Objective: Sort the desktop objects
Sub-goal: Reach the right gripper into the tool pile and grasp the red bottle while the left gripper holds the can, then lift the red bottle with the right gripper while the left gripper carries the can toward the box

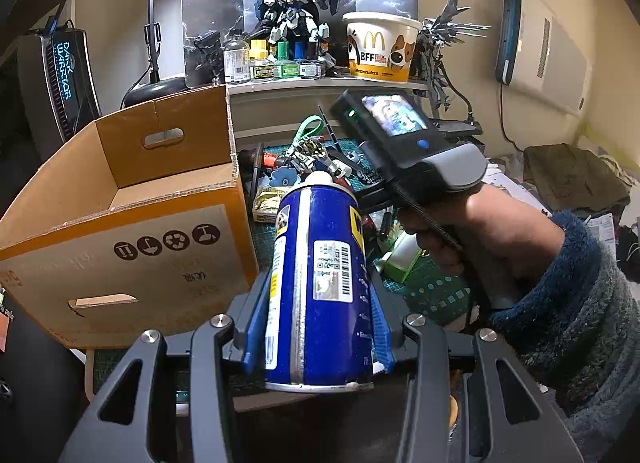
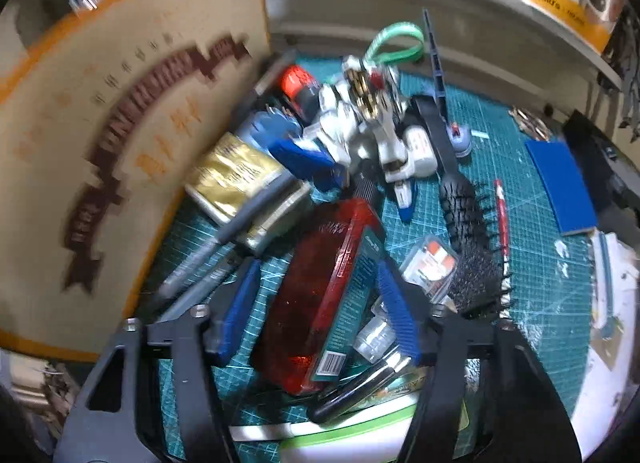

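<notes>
My left gripper is shut on a blue spray can, held tilted with its white cap pointing away, just right of an open cardboard box. In the right wrist view my right gripper hangs over a pile on the green cutting mat. It is open, its blue pads on either side of a red translucent case with a teal label. Mat shows in a gap beside the left pad. A hand in a blue fleece sleeve holds that gripper.
The pile holds a white robot model, a black hairbrush, a gold packet, a red pen and a blue block. The box wall stands at its left. A shelf behind carries a paper bucket and bottles.
</notes>
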Demonstrator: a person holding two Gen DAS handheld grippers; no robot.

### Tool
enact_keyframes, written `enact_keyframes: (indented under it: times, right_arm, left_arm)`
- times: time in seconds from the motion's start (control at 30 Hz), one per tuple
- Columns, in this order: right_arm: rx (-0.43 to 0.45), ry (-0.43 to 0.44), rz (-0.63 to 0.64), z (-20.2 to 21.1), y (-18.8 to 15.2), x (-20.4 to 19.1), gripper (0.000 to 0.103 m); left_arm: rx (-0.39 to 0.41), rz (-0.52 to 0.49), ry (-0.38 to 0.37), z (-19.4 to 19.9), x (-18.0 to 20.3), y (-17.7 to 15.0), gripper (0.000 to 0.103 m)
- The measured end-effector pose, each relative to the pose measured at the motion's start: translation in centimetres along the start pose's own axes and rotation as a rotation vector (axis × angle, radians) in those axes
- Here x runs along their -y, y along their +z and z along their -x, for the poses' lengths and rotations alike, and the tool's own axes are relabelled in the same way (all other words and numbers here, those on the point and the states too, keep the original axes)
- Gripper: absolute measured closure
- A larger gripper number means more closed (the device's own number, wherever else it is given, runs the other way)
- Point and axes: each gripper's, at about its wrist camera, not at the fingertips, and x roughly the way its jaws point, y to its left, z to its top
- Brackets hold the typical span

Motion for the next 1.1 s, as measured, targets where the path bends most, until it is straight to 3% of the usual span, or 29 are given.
enact_keyframes:
  times: [0.07, 0.17, 0.33, 0.5, 0.93, 1.1]
  right_arm:
    - [0.015, 0.032, -0.007, 0.0, 0.0, 0.3, 0.056]
    - [0.039, 0.081, -0.035, 0.5, -0.2, 1.1, 0.069]
    - [0.089, 0.171, -0.086, 1.8, -1.3, 2.8, 0.069]
    - [0.161, 0.208, -0.118, 4.7, -2.6, 3.9, 0.069]
    - [0.421, 0.201, -0.109, 14.4, -4.4, 5.5, 0.069]
    - [0.518, 0.141, -0.088, 18.8, -5.6, 5.7, 0.069]
  left_arm:
    - [-0.001, 0.007, -0.002, 0.0, -0.2, 0.0, 0.059]
    - [0.001, 0.015, 0.000, -0.1, -0.3, 0.1, 0.059]
    - [0.000, 0.021, 0.004, -0.1, -0.2, 0.2, 0.059]
    - [-0.001, 0.026, 0.030, -0.2, 0.0, 0.5, 0.059]
    - [0.053, 0.014, 0.088, 0.3, 1.3, 2.2, 0.059]
    - [0.096, 0.020, 0.104, 0.4, 1.6, 3.4, 0.059]
